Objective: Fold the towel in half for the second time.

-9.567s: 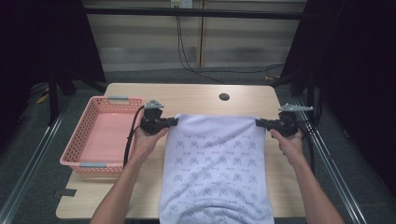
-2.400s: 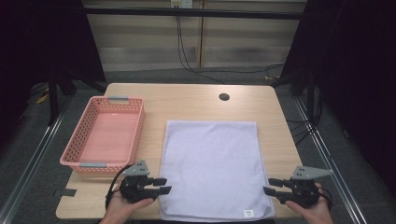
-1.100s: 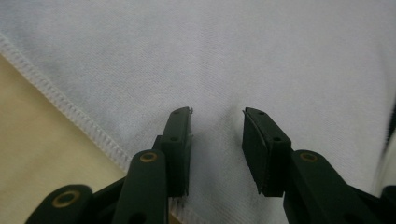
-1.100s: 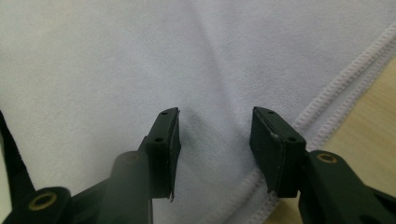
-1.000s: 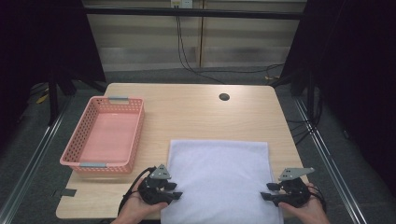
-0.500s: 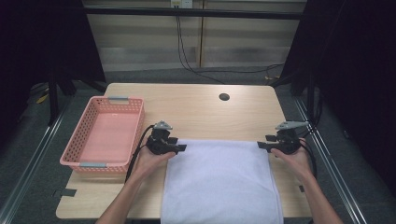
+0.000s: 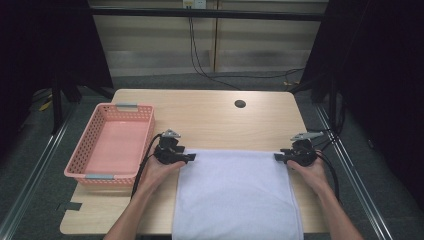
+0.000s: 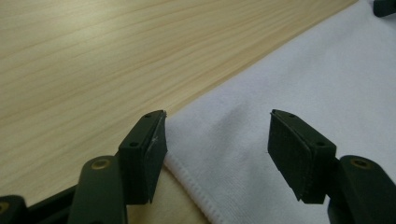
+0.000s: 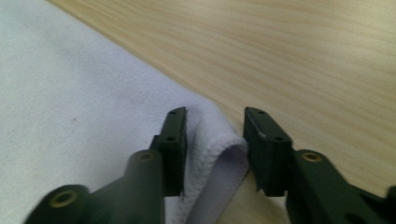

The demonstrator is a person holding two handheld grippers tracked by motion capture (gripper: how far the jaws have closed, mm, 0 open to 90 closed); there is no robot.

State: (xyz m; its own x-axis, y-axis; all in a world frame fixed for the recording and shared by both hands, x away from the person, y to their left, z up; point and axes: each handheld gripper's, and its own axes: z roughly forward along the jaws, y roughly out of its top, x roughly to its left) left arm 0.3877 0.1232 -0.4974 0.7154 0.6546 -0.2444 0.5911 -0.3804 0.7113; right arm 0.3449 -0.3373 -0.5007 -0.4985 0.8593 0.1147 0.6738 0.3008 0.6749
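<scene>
White towel (image 7: 235, 192) folded flat on wooden table (image 7: 210, 107), near edge overhanging, left tongs (image 7: 186, 158) wide at its far left corner, jaws just opening, pads clear, right tongs (image 7: 280, 157) narrowing around raised far right corner fold, pink basket (image 7: 112, 145) to the left.

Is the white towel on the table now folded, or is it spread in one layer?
Folded. The towel shows a doubled, looped edge between the jaws of the right gripper, so two layers lie there.

A lab-like recording bay: wooden table (image 7: 210, 107) ringed by black curtains (image 7: 385, 75), floor rails (image 7: 30, 185) and cables (image 7: 200, 60).
</scene>
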